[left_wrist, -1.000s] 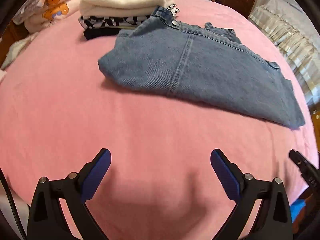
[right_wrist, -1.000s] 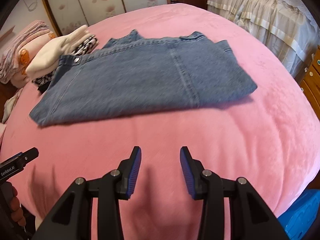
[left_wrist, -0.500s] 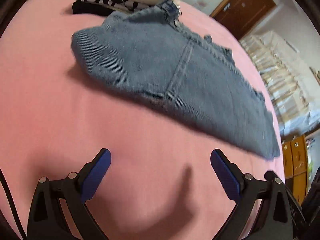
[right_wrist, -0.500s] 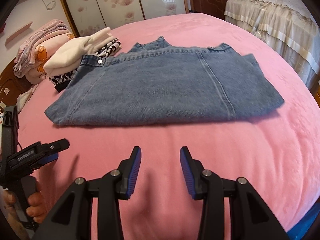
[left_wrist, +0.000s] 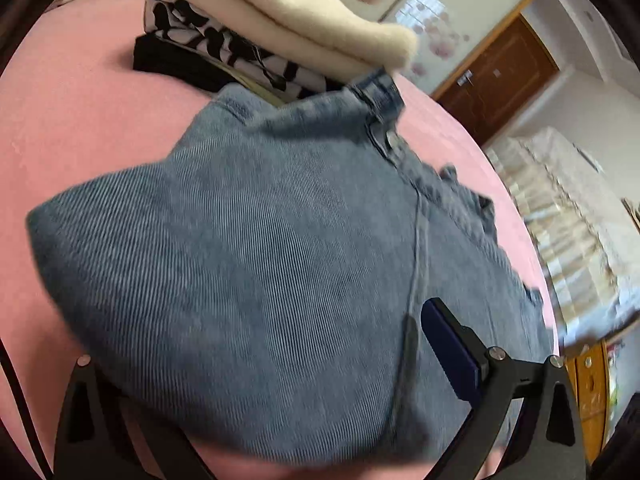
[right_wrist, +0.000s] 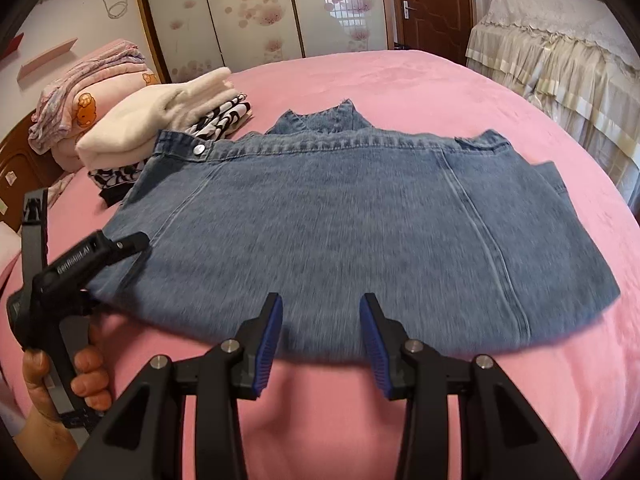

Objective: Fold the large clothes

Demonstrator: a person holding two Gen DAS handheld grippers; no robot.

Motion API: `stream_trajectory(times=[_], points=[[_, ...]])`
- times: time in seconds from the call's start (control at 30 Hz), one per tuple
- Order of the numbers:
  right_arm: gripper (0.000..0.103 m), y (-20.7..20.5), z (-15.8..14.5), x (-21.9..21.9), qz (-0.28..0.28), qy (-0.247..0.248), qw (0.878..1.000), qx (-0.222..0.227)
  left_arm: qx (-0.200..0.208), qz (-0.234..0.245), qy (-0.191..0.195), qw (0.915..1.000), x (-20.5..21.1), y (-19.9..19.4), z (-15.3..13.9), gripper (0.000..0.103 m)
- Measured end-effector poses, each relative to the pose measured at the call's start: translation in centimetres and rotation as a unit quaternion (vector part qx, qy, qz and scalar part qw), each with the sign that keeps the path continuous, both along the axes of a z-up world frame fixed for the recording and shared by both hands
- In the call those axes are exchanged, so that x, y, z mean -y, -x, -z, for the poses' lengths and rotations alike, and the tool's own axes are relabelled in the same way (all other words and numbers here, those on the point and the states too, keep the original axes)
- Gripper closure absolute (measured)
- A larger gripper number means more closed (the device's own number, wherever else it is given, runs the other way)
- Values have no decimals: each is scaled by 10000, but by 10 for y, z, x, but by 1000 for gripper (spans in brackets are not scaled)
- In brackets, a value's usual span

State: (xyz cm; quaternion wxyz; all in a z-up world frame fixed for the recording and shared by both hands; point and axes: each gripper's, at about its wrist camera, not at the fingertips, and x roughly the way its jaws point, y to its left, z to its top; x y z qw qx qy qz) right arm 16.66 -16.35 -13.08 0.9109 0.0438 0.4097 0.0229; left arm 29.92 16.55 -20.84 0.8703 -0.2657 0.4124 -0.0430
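Note:
Folded blue jeans lie flat on the pink bed. My left gripper is open at the left end of the jeans. Its right finger rests on top of the denim and its left finger is hidden under the fold's near edge. It also shows in the right wrist view, held in a hand. My right gripper is open, its blue pads at the near edge of the jeans around the middle, holding nothing.
A stack of folded clothes, cream on top, patterned and black below, sits beyond the waistband at the back left. Folded pink blankets lie behind it. A second bed stands to the right. A wooden door is at the back.
Both grippers have moved forward to the jeans. The left one has slid onto the left end, with one finger going beneath the fold's edge. The right one has reached the near edge.

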Motion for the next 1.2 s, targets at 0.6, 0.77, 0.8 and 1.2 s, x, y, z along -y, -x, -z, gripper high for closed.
stream_trajectory(times=[0.6, 0.77, 0.8, 1.2], points=[[89, -60, 32, -29, -476, 584, 9969, -246, 65, -778, -1023, 9917, 15, 6, -47, 91], [89, -61, 34, -19, -387, 222, 9985, -329, 207, -701, -839, 9938, 17, 17, -66, 92], [89, -61, 35, -19, -381, 213, 9985, -328, 236, -675, -838, 9939, 19, 18, -70, 92], [89, -66, 38, -8, -387, -168, 9981, -460, 790, -64, -1056, 9912, 78, 29, -131, 93]])
